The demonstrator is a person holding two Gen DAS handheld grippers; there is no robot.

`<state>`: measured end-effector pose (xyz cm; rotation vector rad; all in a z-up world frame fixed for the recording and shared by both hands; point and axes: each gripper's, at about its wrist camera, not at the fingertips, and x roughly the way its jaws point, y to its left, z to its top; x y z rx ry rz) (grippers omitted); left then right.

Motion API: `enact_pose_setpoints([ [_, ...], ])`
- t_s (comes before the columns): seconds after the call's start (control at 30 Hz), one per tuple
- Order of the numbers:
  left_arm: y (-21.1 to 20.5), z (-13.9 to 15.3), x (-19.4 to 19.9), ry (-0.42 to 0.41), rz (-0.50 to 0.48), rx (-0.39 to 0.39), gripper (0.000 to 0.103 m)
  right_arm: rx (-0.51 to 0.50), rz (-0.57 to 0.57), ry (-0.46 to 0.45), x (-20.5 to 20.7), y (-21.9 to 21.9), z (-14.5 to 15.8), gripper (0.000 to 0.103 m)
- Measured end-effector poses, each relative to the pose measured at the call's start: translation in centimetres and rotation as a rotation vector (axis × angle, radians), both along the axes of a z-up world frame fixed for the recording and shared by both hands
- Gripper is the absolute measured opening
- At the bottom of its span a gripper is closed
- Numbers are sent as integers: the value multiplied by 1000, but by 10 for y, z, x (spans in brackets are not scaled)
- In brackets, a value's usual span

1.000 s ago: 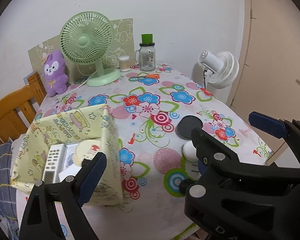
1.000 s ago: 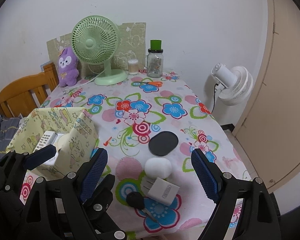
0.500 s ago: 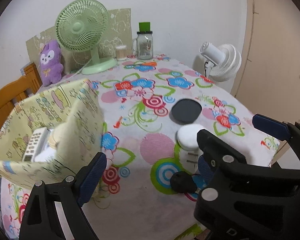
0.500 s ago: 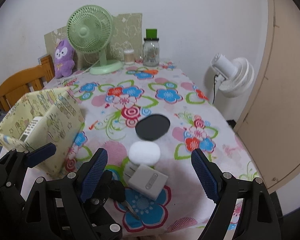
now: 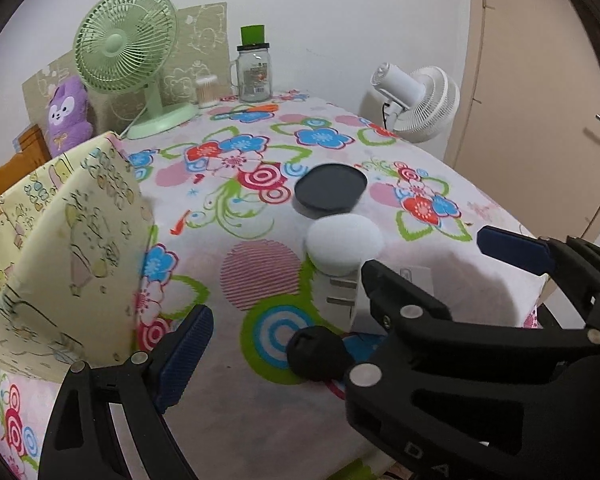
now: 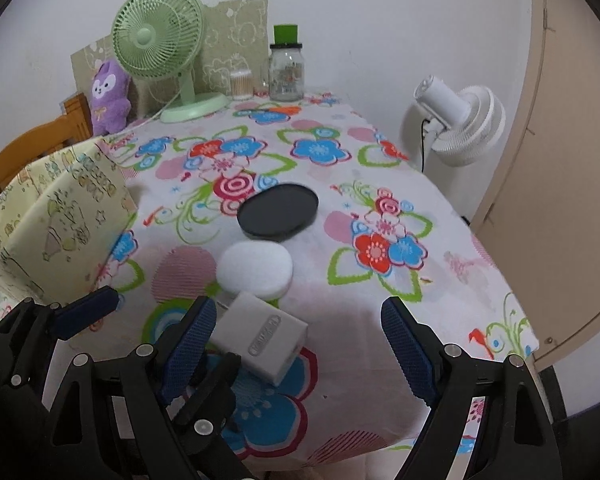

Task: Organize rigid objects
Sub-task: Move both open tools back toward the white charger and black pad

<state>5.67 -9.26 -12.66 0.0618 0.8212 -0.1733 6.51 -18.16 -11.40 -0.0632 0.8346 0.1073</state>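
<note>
- Right gripper (image 6: 296,332) had just been narrowing its jaws, yet gripped nothing — the white charger block (image 6: 260,336) lay between them, untouched
- Left gripper (image 5: 340,320) hung spread wide, empty, beside the yellow fabric box (image 5: 60,264)
- White round puff (image 6: 254,268) touched the charger; black disc (image 6: 278,210) sat just beyond
- Black key fob (image 5: 318,354) lay partly hidden behind the right gripper's arm — green fan (image 6: 160,40) and jar (image 6: 286,72) stood well apart, at the floral tablecloth's (image 6: 440,300) far edge
</note>
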Motion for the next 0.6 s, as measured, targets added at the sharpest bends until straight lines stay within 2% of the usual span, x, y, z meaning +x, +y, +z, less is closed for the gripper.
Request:
enact_pose_setpoints([
  [0.1,-1,-5,-1,5,-10,-4,94,12,12,26,3,-1,-8,85],
  [0.4,0,-6,-2,-3,-1,-12,94,22,45,8,5,2,-10,85],
  [0.6,4,-14,-1,21,16,10,94,49,73,64,10,7,-21,84],
])
